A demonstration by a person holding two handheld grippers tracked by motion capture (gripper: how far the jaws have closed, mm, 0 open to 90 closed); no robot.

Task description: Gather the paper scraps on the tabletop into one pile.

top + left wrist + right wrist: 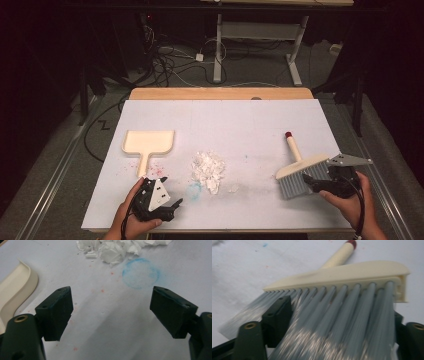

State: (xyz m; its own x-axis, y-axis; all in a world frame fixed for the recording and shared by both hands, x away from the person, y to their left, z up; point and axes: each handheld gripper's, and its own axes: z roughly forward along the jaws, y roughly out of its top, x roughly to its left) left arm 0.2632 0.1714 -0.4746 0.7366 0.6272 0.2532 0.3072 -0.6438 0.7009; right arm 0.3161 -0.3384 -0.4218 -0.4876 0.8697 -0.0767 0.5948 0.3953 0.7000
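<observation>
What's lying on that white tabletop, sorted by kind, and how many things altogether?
Dustpan: 1
Brush: 1
Pile of white paper scraps: 1
Hand-held grippers: 2, left hand-held gripper and right hand-held gripper
Total: 5

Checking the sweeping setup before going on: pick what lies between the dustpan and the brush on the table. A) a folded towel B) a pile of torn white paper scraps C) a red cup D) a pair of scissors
B: in the high view a pile of torn white paper scraps lies on the white table between the cream dustpan at the left and the brush at the right.
</observation>
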